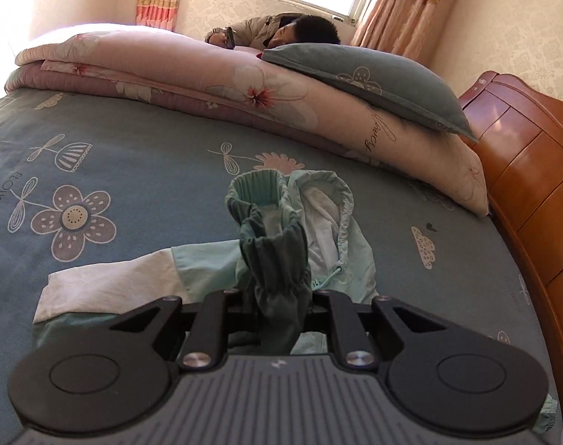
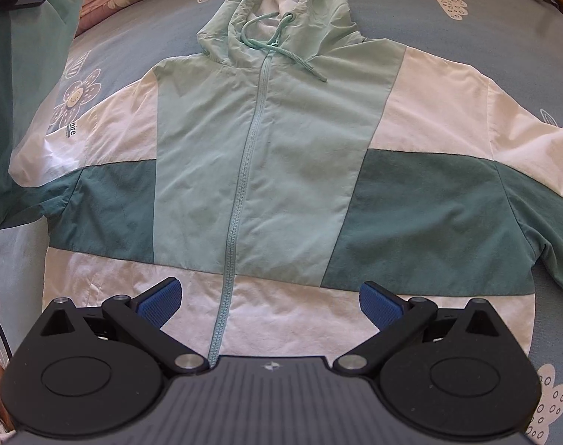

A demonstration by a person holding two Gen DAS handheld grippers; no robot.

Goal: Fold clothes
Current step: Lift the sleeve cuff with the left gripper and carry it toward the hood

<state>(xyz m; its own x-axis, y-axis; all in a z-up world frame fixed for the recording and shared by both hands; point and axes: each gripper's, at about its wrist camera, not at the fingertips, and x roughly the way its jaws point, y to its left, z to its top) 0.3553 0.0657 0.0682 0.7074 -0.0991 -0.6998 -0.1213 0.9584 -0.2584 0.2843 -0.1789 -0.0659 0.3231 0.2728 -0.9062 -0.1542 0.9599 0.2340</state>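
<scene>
A hooded zip jacket (image 2: 266, 155) in mint, white and dark green lies face up and spread flat on the bed, hood (image 2: 281, 3) at the far end. My left gripper (image 1: 277, 296) is shut on the dark green elastic cuff (image 1: 270, 244) of one sleeve and holds it up off the bed. In the right wrist view that raised sleeve (image 2: 21, 92) hangs at the left edge. My right gripper (image 2: 270, 296) hovers over the white hem band, open wide, with the blue pads (image 2: 162, 298) either side of the zip and nothing between them.
The blue flowered sheet (image 1: 133, 185) covers the bed. A folded pink quilt (image 1: 207, 74) and a teal pillow (image 1: 374, 74) lie along the far side, with a person (image 1: 281, 31) lying behind them. A wooden bed frame (image 1: 522, 170) stands at the right.
</scene>
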